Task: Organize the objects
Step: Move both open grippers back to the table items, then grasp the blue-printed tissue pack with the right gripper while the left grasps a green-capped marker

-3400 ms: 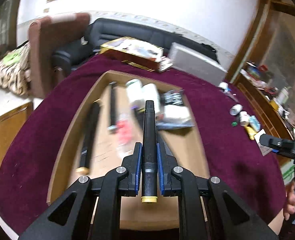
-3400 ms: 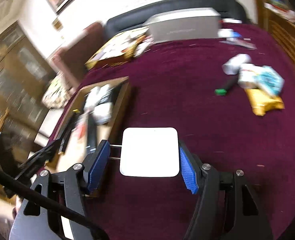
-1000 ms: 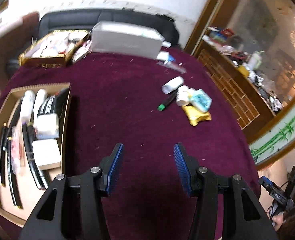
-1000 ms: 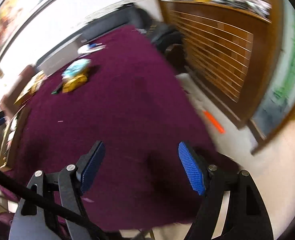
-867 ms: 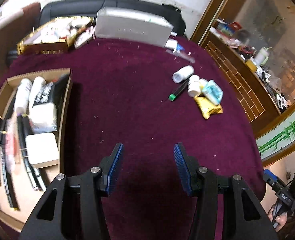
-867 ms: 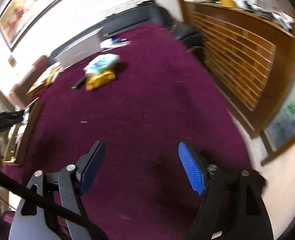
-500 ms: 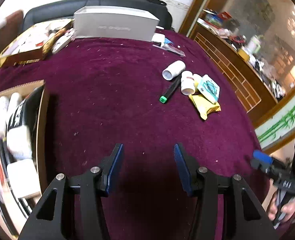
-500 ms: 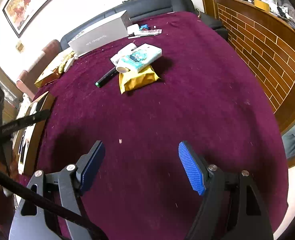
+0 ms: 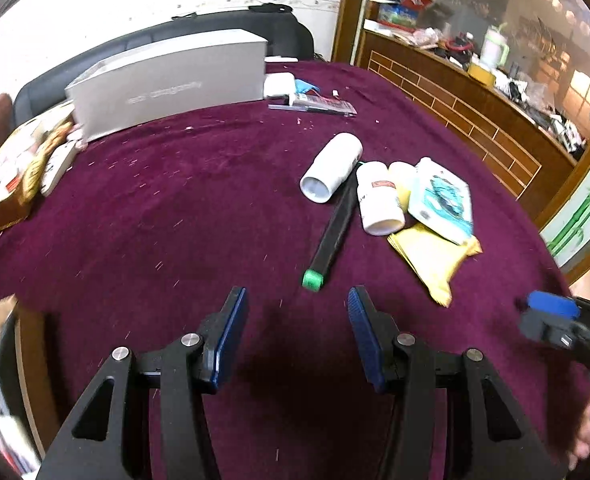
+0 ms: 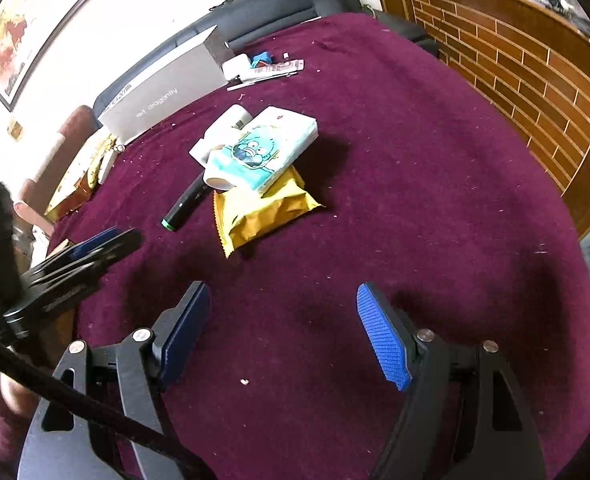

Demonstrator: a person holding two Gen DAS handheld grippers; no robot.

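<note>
A small pile lies on the maroon tablecloth: a black marker (image 9: 332,232) with a green cap, two white bottles (image 9: 332,168) (image 9: 379,200), a light-blue tissue pack (image 9: 441,200) and a yellow packet (image 9: 431,258). My left gripper (image 9: 297,308) is open and empty, its fingertips just short of the marker's green cap. My right gripper (image 10: 283,300) is open and empty too, some way in front of the yellow packet (image 10: 263,208). On that packet rests the tissue pack (image 10: 263,148), and the marker (image 10: 187,202) lies to their left. The left gripper (image 10: 95,248) shows at the left of the right wrist view.
A long grey box (image 9: 167,84) stands at the table's far side with small items (image 9: 307,100) beside it. A gold-edged box (image 9: 11,176) sits far left. The cardboard tray's corner (image 9: 27,320) shows at lower left. A brick-patterned wooden counter (image 10: 515,60) runs along the right.
The left gripper moved right and down toward the marker, so the tray slid almost out of view. The right gripper swung from the table's edge to face the pile. Both earlier-held items are gone.
</note>
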